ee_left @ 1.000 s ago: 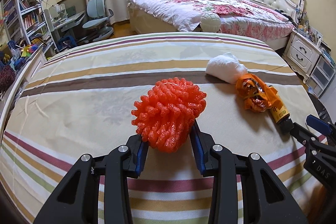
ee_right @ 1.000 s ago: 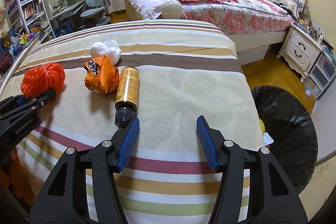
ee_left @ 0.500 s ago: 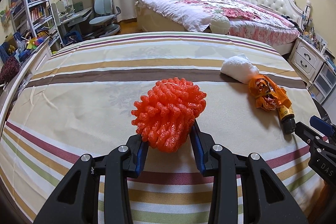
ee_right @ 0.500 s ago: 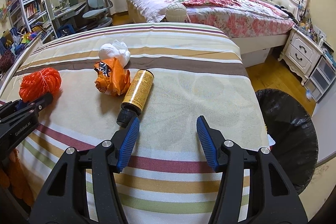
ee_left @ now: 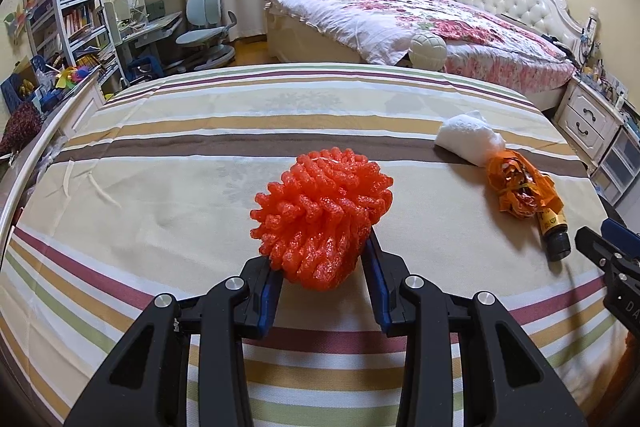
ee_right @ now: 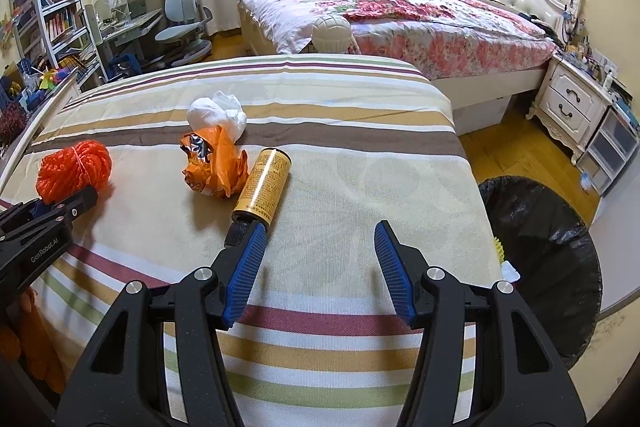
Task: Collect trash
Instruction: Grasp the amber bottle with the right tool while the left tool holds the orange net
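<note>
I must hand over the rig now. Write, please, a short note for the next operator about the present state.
Left gripper: shut on the orange foam net, over the striped bed.
Right gripper: open, empty, its left finger beside the yellow bottle cap.
Also on the bed: orange wrapper, white tissue wad.
Black-lined bin stands on the floor at the right, already holding some items.
Left: bin all four.

1. The foam net (ee_left: pixel 322 217) is bright orange-red.
2. The crumpled wrapper (ee_right: pixel 214 167) at its 3 o'clock is orange.
3. The bottle (ee_right: pixel 262 189) is yellow, black-capped.
4. The tissue wad (ee_right: pixel 218 115) is white.
5. The bedsheet (ee_right: pixel 360 187) has cream, brown, maroon and green stripes.
6. The bin liner (ee_right: pixel 548 259) is black.
</note>
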Tool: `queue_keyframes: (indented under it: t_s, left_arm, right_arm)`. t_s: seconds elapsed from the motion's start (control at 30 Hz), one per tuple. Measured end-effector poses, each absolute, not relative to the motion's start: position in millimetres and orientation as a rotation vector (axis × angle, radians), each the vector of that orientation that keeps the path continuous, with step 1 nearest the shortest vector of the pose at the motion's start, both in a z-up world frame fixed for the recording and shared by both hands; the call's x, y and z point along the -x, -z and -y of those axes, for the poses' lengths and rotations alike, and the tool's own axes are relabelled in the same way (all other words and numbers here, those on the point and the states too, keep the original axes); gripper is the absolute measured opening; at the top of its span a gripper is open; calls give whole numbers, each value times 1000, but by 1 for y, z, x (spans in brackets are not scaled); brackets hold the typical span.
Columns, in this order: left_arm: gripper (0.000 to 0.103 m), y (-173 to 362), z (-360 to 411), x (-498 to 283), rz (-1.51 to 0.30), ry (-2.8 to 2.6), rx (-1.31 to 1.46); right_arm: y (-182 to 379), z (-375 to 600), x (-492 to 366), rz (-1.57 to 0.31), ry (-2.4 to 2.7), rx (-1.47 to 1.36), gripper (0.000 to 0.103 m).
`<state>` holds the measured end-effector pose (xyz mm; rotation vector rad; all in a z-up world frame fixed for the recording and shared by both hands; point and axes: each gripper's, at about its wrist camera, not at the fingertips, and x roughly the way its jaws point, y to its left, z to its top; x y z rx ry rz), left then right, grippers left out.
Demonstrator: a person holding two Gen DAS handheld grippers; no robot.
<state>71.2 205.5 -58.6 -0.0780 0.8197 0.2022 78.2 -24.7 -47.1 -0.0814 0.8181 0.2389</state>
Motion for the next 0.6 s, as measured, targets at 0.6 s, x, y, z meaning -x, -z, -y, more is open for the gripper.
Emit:
queue_keyframes:
  t_s: [0.6]
  left_arm:
    - [38,59,-225,-68,-821,-233,102]
  right_arm:
    - [49,-5,-96,-823,-260,123,54]
